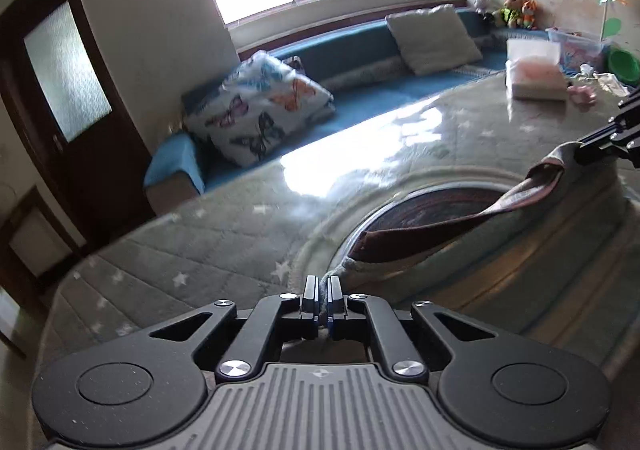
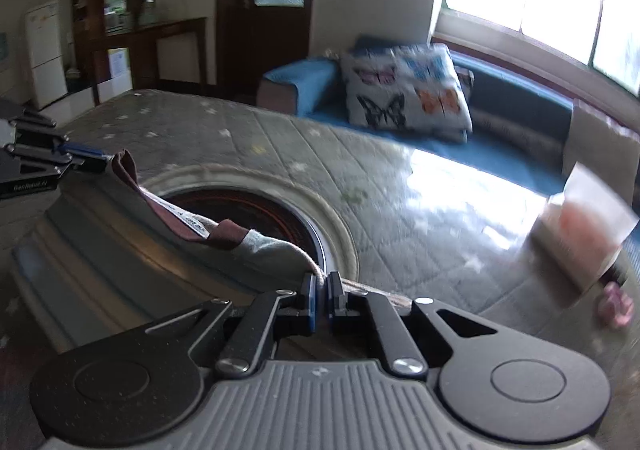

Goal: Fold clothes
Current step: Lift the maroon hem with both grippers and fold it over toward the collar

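Observation:
A grey garment (image 1: 552,250) with a dark brown-lined neck opening (image 1: 440,226) hangs stretched between my two grippers above a grey quilted mat (image 1: 192,250). My left gripper (image 1: 322,292) is shut on one grey edge of it. My right gripper (image 2: 320,290) is shut on the other edge by the collar. In the right wrist view the garment (image 2: 100,242) spreads to the left, its collar (image 2: 188,226) shows a white label, and the left gripper (image 2: 86,162) holds its far corner. In the left wrist view the right gripper (image 1: 592,148) shows at the right edge.
A blue bench (image 1: 360,62) runs under the window with a butterfly pillow (image 1: 260,106) and a white cushion (image 1: 434,38). A white box (image 1: 534,70) and a pink item (image 1: 582,94) lie on the mat. A dark door (image 1: 60,82) stands at the left.

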A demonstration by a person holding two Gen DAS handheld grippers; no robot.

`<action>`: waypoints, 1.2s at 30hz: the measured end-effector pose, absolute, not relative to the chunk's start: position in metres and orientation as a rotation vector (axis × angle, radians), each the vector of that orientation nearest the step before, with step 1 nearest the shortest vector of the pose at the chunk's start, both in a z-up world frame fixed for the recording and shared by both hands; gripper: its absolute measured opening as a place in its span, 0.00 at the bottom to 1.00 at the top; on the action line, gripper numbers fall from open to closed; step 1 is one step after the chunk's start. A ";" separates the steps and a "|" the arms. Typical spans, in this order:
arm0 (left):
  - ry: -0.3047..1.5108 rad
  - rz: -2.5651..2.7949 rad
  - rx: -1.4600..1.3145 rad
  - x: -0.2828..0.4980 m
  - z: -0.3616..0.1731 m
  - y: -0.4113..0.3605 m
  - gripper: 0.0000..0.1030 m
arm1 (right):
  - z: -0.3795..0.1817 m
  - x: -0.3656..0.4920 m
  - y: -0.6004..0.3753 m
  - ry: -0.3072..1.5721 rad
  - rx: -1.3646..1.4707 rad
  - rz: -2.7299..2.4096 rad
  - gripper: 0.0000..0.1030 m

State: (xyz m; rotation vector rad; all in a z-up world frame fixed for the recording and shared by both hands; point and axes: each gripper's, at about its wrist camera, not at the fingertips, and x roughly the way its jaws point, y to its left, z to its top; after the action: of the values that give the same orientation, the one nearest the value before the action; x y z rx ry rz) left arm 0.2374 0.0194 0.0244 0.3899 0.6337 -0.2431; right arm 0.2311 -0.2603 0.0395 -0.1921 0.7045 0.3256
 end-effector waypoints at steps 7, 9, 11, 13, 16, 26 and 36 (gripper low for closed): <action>0.678 -0.164 0.328 0.260 0.010 0.033 0.21 | 0.004 0.260 -0.276 0.745 -0.077 0.255 0.13; 0.653 -0.157 0.314 0.253 0.019 0.039 0.43 | 0.012 0.257 -0.278 0.707 -0.078 0.246 0.26; 0.625 -0.163 0.304 0.246 0.029 0.042 0.47 | 0.019 0.251 -0.275 0.675 -0.099 0.245 0.28; 0.627 -0.190 0.270 0.238 0.036 0.042 0.47 | 0.024 0.246 -0.270 0.660 -0.104 0.266 0.28; 0.640 -0.239 0.250 0.232 0.038 0.034 0.47 | 0.026 0.242 -0.255 0.676 -0.097 0.334 0.28; 0.765 -0.289 0.224 0.268 0.005 0.021 0.45 | -0.011 0.273 -0.249 0.767 -0.032 0.349 0.27; 0.784 -0.176 0.170 0.290 -0.009 0.045 0.48 | -0.014 0.281 -0.275 0.755 0.061 0.292 0.28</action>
State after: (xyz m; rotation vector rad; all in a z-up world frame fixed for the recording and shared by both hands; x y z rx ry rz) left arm 0.2901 0.0453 -0.0089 0.1698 0.7839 -0.1762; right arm 0.2809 -0.2746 -0.0140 0.0612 0.7546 0.2925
